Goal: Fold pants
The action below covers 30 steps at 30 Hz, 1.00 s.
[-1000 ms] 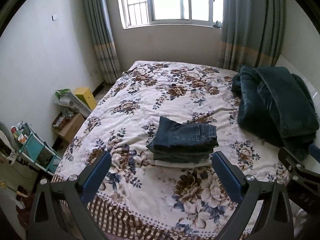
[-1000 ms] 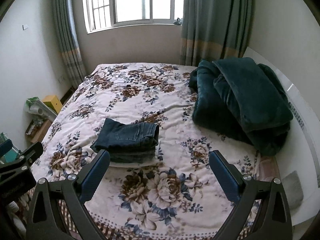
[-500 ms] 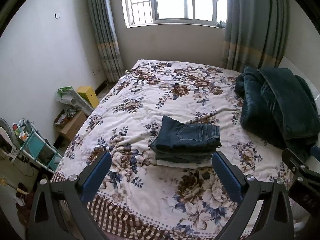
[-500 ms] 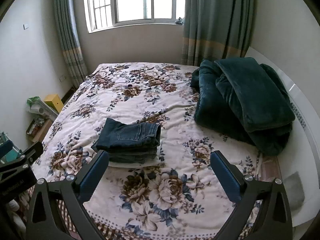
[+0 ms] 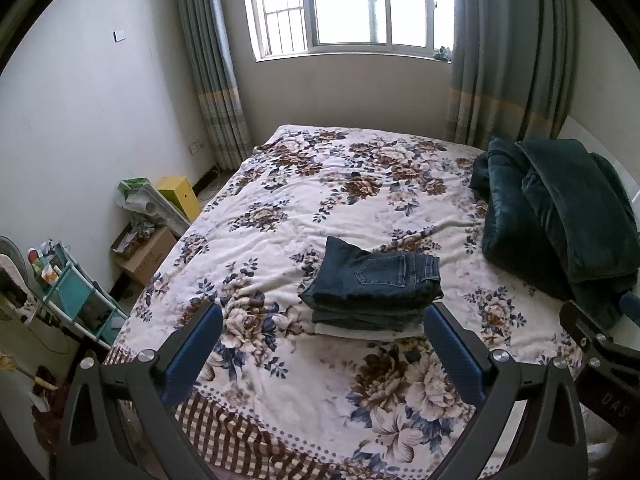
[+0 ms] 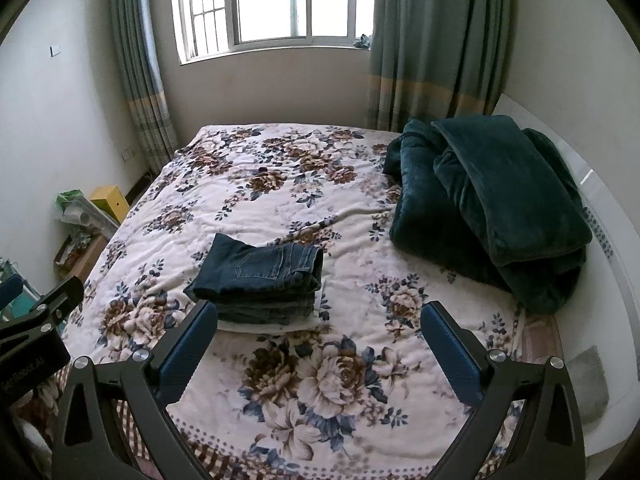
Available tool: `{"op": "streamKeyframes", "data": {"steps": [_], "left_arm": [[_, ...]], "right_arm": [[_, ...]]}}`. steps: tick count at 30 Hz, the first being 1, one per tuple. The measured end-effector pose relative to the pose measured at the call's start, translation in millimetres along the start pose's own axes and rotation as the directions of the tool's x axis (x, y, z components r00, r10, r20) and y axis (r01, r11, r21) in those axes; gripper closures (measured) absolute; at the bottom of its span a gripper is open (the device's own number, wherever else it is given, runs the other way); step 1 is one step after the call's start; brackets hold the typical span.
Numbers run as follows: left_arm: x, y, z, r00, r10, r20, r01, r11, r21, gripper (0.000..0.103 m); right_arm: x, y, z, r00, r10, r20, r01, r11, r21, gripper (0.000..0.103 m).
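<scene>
A pair of dark blue jeans [image 5: 376,276] lies folded on top of a small stack of folded clothes, a white piece at the bottom, on the floral bedspread [image 5: 320,208]. The same stack of jeans [image 6: 260,276] shows left of centre in the right wrist view. My left gripper [image 5: 323,312] hangs open above the near part of the bed, short of the stack, with nothing between its blue pads. My right gripper [image 6: 318,312] is open too and holds nothing; it hovers to the right of the stack. Neither touches the cloth.
A bundled dark green blanket [image 6: 492,208] fills the right side of the bed by the white headboard [image 6: 608,232]. On the floor to the left stand a teal rack [image 5: 76,300], a cardboard box [image 5: 148,252] and a yellow box [image 5: 178,196]. Curtains flank the window [image 5: 352,4].
Both grippers have drawn back and risen a little from the bed, so the stack looks slightly farther away. The jeans stack has not moved, and both grippers stayed open.
</scene>
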State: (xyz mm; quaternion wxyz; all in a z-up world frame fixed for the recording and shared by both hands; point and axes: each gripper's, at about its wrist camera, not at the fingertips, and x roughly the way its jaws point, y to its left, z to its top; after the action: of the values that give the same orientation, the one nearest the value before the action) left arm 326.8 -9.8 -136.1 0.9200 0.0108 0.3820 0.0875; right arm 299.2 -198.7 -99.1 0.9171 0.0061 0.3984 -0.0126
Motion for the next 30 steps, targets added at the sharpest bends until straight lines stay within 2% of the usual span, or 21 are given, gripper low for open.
{"op": "streamKeyframes", "data": {"steps": [30], "left_arm": [[-8, 3, 2, 1.0, 0.003, 0.025, -0.003, 1.0, -0.006, 0.0]], "right_arm": [[-9, -1, 0, 1.0, 0.025, 0.013, -0.024, 1.0, -0.011, 0.0]]}}
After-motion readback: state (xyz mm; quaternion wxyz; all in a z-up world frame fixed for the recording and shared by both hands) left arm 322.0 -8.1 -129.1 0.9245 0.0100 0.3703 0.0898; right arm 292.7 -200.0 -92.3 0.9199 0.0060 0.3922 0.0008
